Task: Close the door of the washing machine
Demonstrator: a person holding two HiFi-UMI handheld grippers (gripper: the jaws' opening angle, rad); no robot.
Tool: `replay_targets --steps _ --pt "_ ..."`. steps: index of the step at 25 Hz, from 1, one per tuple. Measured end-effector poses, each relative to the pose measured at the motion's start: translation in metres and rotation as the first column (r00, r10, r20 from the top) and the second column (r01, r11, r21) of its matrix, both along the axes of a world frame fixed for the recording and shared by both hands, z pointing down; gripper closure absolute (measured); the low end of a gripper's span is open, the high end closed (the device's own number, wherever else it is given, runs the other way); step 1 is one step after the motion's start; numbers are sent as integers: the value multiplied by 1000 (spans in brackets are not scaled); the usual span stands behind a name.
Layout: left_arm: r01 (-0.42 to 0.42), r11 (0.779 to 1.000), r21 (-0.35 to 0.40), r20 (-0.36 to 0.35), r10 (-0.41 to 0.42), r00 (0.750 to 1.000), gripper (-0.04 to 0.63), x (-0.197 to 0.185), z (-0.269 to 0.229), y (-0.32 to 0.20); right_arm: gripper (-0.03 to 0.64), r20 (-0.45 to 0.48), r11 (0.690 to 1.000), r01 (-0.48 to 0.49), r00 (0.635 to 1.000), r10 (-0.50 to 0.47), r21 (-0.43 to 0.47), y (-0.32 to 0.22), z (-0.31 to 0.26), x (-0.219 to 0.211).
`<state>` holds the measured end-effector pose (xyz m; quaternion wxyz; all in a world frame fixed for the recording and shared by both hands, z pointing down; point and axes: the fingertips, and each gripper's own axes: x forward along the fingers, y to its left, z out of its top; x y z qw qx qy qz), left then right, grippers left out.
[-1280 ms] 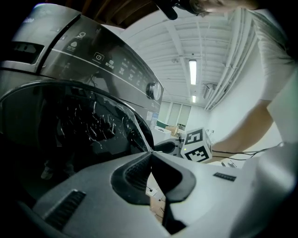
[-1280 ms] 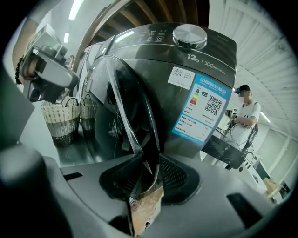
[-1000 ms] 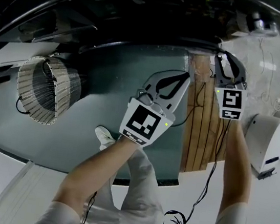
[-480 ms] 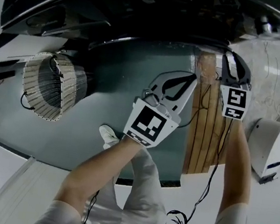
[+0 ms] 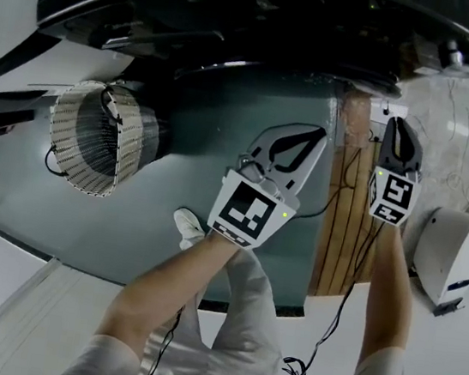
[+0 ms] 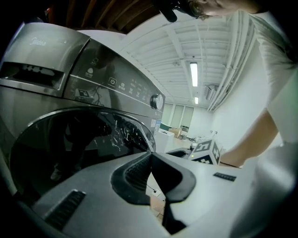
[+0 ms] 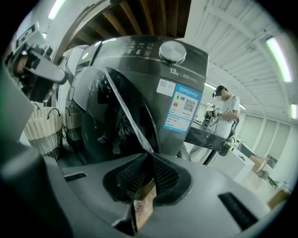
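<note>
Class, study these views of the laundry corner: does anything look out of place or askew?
Yes: the washing machine's door stands open, its edge jutting out from the front toward the right gripper, whose jaws have just been closing on it. The wicker basket stands upright; nothing looks spilled.

Left tongs [image 5: 319, 136], right tongs [image 5: 399, 121] near washing machine [image 5: 241, 14]; wicker basket [image 5: 94, 141] left

Open floor [image 5: 57, 218] before the washing machine [image 5: 241, 19]; wicker basket [image 5: 94, 137] at left, white appliance [image 5: 446, 255] at right.
</note>
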<state>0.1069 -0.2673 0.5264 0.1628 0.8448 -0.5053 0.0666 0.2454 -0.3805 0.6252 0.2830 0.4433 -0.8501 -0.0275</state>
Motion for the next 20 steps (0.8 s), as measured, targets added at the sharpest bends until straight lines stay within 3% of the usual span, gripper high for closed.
replay_targets --steps 7,14,20 --pt "10 994 108 96 -20 995 592 -47 -61 50 606 215 996 -78 973 84 -35 88 -84 7" --pt "71 997 21 47 -72 996 592 -96 -187 131 606 362 996 26 932 6 -84 162 -258 -36" --pt "58 995 76 43 -61 997 592 -119 -301 173 606 420 990 59 907 1 -129 221 -378 -68"
